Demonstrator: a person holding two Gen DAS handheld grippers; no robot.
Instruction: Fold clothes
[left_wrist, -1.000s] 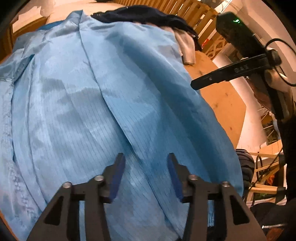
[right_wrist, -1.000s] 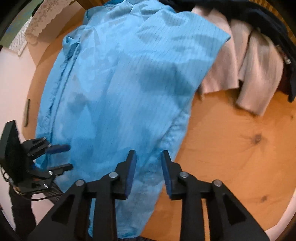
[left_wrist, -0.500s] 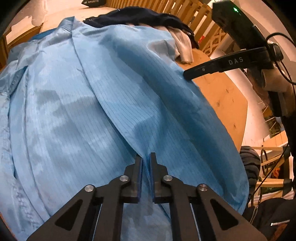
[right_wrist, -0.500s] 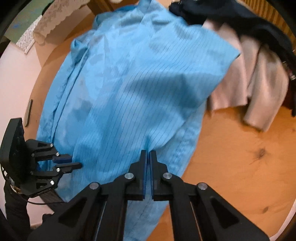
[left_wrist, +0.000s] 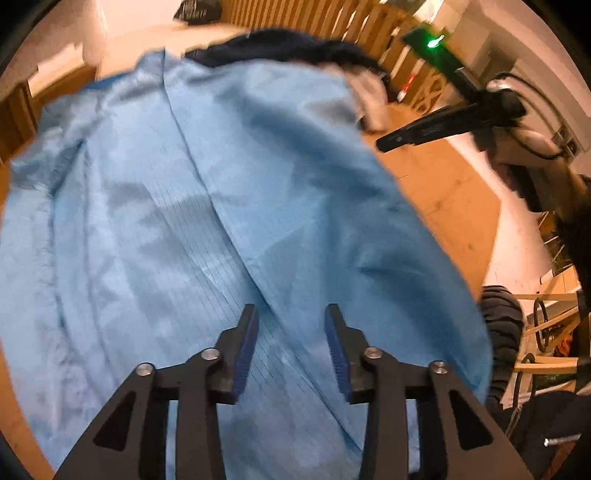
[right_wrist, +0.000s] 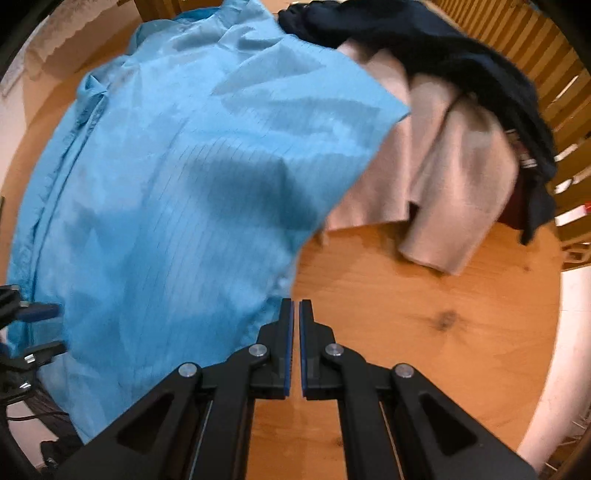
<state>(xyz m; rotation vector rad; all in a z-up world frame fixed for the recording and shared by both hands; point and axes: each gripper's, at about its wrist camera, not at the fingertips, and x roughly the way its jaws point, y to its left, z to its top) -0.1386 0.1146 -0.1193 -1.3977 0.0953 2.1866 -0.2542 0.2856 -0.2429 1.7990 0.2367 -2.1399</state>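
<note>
A: Where is the shirt (right_wrist: 177, 177) now?

B: Spread across the worktop (right_wrist: 406, 306), one edge lapping over the beige garment (right_wrist: 454, 173), with a dark garment (right_wrist: 443, 48) heaped behind that. A long crease runs down the shirt toward your left claw (left_wrist: 291, 347).

A: And your claws?

B: Your left claw hovers over the shirt's near end, jaws wide, holding nothing. Your right claw (right_wrist: 296, 347) is pressed narrow at the shirt's right edge; the cloth ends just left of its tips, and I can't tell whether any is pinched.

A: Which step is this?

B: I judge you're between folds or smoothing; the shirt lies broad, not yet a compact stack. Another fold calls for both claws gripping one long edge and carrying it across evenly, since the slick fabric will likely slide.
</note>
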